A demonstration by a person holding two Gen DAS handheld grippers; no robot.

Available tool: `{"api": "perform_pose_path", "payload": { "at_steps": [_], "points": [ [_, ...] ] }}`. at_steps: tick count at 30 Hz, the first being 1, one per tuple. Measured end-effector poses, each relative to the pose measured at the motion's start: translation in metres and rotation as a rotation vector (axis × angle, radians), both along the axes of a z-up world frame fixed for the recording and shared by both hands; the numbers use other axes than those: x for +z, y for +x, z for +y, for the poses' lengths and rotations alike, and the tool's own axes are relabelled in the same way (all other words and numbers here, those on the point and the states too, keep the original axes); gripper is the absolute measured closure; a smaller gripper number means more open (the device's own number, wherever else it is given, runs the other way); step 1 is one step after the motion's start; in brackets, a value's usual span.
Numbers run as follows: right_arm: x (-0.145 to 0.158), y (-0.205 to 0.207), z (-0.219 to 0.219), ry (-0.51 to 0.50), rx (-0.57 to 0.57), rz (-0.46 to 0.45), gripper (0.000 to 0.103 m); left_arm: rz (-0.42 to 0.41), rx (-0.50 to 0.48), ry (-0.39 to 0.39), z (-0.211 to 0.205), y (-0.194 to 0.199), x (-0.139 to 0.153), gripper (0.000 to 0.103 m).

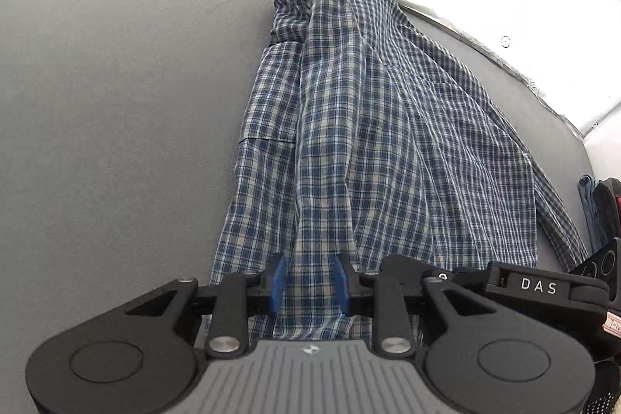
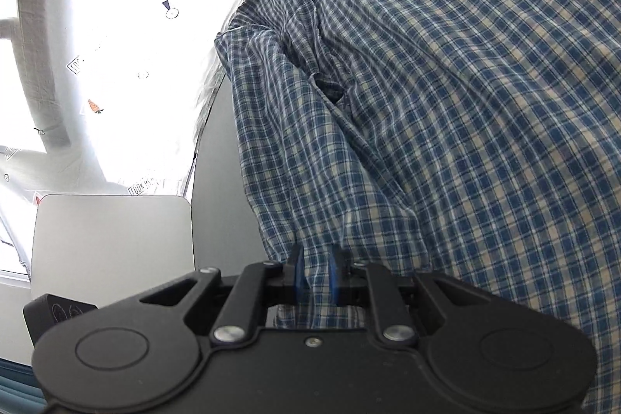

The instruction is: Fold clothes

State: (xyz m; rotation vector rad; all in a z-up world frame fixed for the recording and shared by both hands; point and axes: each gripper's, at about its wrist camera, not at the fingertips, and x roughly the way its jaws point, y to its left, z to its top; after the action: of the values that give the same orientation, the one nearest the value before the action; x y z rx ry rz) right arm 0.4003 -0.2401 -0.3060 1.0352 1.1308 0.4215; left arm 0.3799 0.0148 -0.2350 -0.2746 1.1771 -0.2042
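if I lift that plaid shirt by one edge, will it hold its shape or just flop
Probably flop. The shirt lies in soft folds and ripples on the grey table, so it looks thin and limp. Where the right gripper pinches its hem, the cloth bunches and drapes. It likely weighs little and would drag across the table rather than slide stiffly.

Shirt (image 1: 368,127) lies on table (image 1: 116,103).

From the left wrist we look steeply down over the blue-and-cream checked cotton shirt (image 1: 368,142) on the grey mat (image 1: 116,103). From the right wrist we sit closer and lower; both views share that shirt (image 2: 446,103).
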Motion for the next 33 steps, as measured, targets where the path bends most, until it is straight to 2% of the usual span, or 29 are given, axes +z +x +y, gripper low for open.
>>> {"api": "perform_pose_path", "payload": {
  "at_steps": [6,9,12,17,20,22,23,27,29,33],
  "points": [
    [-0.021,0.068,0.005,0.015,-0.03,0.045,0.09,-0.013,0.006,-0.026,-0.005,0.085,-0.019,0.074],
    [-0.029,0.1,0.003,0.048,-0.055,0.054,0.094,-0.054,-0.011,0.004,-0.012,0.123,-0.019,0.074],
    [-0.035,0.133,0.005,0.079,-0.087,0.053,0.097,-0.077,-0.006,-0.005,-0.014,0.16,-0.02,0.074],
    [-0.044,0.185,0.003,0.099,-0.142,0.035,0.102,-0.115,-0.013,-0.009,-0.017,0.202,-0.02,0.073],
    [-0.04,0.2,-0.009,0.061,-0.159,0.005,0.103,-0.122,0.004,-0.013,-0.018,0.219,-0.019,0.073],
    [-0.038,0.21,-0.015,0.045,-0.171,-0.011,0.103,-0.111,0.023,-0.012,-0.017,0.225,-0.015,0.073],
    [-0.036,0.214,-0.02,0.038,-0.186,-0.015,0.097,-0.105,0.038,-0.008,-0.017,0.227,-0.011,0.068],
    [-0.012,0.2,-0.049,-0.009,-0.217,-0.067,0.092,-0.143,0.065,0.044,-0.017,0.215,0.013,0.051],
    [0.003,0.18,-0.07,-0.039,-0.238,-0.099,0.082,-0.154,0.06,0.073,-0.016,0.191,0.026,0.044],
    [0.029,0.136,-0.125,-0.063,-0.31,-0.105,0.081,-0.138,0.083,0.084,-0.012,0.133,0.04,0.035]
  ]
}}
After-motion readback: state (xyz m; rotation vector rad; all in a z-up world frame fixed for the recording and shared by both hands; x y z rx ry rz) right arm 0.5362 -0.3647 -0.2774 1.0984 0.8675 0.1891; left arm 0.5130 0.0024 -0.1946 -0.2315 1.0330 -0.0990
